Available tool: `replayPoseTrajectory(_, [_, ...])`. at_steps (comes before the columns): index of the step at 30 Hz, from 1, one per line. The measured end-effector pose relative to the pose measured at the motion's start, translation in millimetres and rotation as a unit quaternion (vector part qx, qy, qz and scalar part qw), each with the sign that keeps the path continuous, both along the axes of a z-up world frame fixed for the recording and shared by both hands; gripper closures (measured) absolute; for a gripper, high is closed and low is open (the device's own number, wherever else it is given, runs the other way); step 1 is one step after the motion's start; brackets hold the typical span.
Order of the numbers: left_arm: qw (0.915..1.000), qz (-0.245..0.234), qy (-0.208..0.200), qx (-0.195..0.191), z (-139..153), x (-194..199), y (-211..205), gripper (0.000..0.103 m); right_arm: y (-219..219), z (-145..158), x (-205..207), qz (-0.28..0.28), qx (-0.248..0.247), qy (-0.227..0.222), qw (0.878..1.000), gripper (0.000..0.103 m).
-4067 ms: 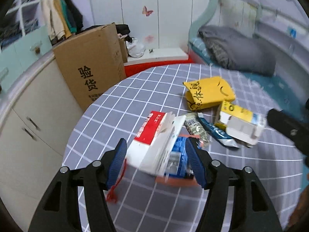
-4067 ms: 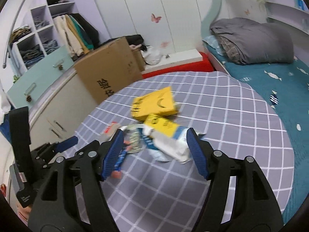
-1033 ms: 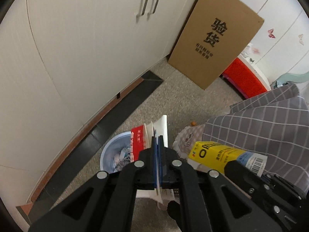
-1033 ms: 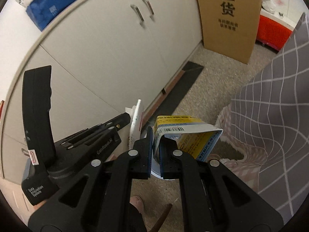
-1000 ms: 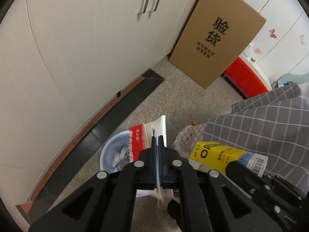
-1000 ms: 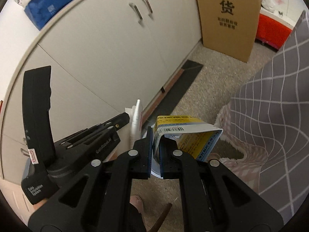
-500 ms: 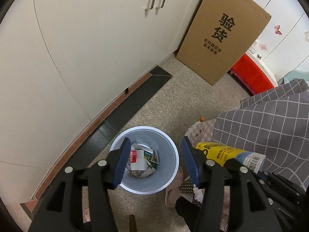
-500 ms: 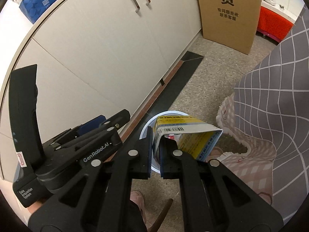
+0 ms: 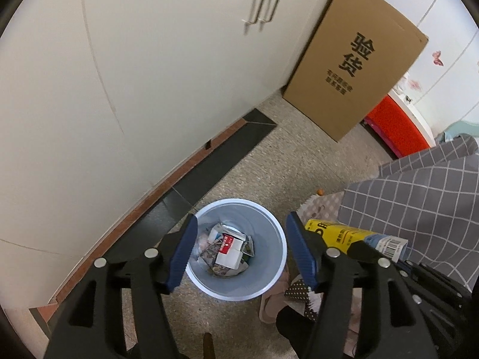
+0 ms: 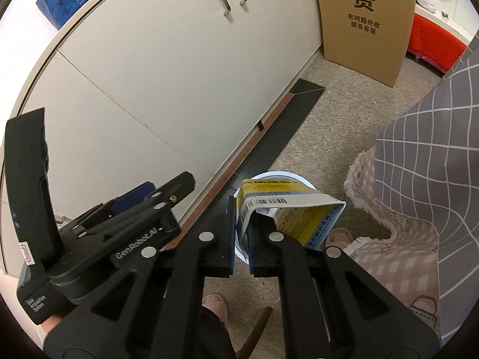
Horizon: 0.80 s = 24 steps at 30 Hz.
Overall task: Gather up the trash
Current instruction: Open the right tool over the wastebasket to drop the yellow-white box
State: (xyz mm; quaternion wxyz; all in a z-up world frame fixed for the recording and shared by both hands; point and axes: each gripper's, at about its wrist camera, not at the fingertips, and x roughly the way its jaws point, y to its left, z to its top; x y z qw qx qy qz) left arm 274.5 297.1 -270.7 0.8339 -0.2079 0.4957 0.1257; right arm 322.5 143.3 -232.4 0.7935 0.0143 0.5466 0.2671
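A pale blue bin [image 9: 269, 281] stands on the floor below my left gripper [image 9: 241, 254]. Its jaws are opening and nothing is between them. A red and white carton [image 9: 229, 249] lies in the bin on other scraps. In the right wrist view my right gripper [image 10: 241, 236] is shut on the wall of a yellow and blue box [image 10: 292, 209], held just above the bin [image 10: 281, 175]. The same yellow box [image 9: 347, 236] shows at the right in the left wrist view. My left gripper's body [image 10: 119, 230] sits to the left of the box.
White cabinet doors [image 9: 149, 74] curve along the left. A big cardboard box [image 9: 353, 68] leans on the cabinet, with a red ledge [image 9: 398, 125] beyond. A grey checked cloth [image 9: 425, 203] hangs at right. Slippers [image 10: 338, 236] and a pink mat [image 10: 398, 239] lie near the bin.
My left gripper opened and the red and white carton dropped from it into the bin. The right gripper kept its hold on the yellow box, now nearer over the bin.
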Motion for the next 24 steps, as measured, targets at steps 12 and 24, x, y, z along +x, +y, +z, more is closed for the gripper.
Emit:
replayPoseTrajectory(12, [0.9991,0.043,-0.001,-0.001,2,-14,21,0.033,-3,-3,1,-0.006,-0.01,-0.005,1.0,0.051])
replayPoseTrajectory(24, [0.9989,0.039,-0.024,-0.001,33,-24,6,0.033,-27,46,-13,-0.015,0.009,-0.047,0.999,0.051])
